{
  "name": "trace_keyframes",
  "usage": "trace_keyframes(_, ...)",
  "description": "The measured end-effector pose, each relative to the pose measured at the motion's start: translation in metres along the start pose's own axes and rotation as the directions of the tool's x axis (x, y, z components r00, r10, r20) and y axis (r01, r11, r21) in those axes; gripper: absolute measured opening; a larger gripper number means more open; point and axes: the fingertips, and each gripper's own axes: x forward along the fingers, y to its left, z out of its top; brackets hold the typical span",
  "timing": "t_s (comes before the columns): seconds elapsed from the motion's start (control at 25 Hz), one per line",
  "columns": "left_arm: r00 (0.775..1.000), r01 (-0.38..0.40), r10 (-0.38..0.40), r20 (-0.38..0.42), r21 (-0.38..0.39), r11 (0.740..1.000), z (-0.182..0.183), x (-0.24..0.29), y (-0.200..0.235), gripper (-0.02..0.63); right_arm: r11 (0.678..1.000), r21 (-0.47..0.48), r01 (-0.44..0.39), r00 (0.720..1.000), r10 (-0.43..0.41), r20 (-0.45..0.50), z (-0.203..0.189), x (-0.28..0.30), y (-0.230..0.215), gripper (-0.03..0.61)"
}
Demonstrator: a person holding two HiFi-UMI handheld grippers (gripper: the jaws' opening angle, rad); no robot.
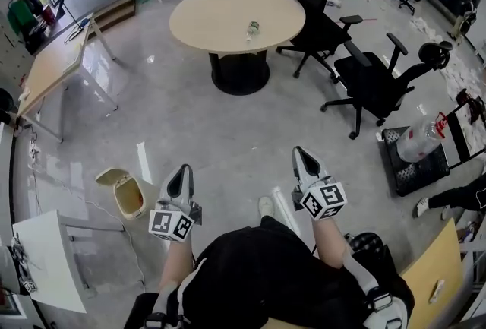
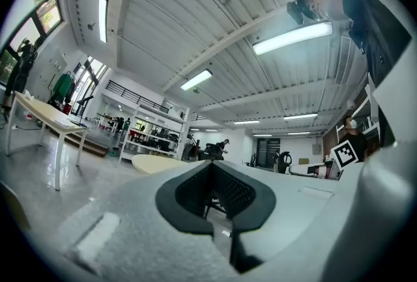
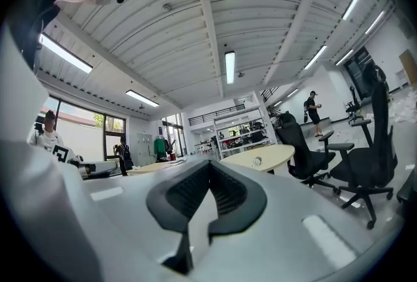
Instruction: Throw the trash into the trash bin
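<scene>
Trash bottle lies far off on the table; my left gripper and right gripper are closed, empty; I must approach first.

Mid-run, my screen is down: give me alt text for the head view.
A plastic bottle lies on a round table ahead, across the floor. The left tool and right tool point toward it, both shut and empty. An open-lidded trash bin stands on the floor just left of the left tool.
</scene>
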Motion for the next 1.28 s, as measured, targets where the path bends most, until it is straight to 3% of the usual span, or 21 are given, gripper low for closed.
trace_keyframes(0.2,1.000,-0.019,0.019,0.010,0.009,1.000,0.001,0.079,0.001,0.002,1.000,0.013,0.003,0.998,-0.003,0.057,0.022,0.052,-0.066,0.005)
trace_keyframes(0.64,0.999,-0.009,0.011,0.038,-0.051,0.999,-0.014,0.185,-0.011,0.002,1.000,0.000,0.026,0.999,-0.026,0.019,0.038,0.104,-0.157,0.005)
trace_keyframes(0.8,1.000,0.006,-0.006,-0.009,-0.018,1.000,-0.018,0.209,-0.009,0.002,0.998,0.022,0.055,0.998,-0.055,0.004,0.032,0.117,-0.173,0.005)
trace_keyframes(0.96,1.000,0.017,-0.017,-0.001,0.000,1.000,-0.024,0.239,0.011,0.002,0.998,0.008,0.063,0.998,-0.063,-0.014,0.028,0.147,-0.180,0.005)
trace_keyframes(1.28,0.994,0.105,-0.106,0.026,0.025,0.994,-0.012,0.356,0.062,0.002,0.992,-0.038,0.116,0.993,-0.116,0.013,0.047,0.245,-0.204,0.005)
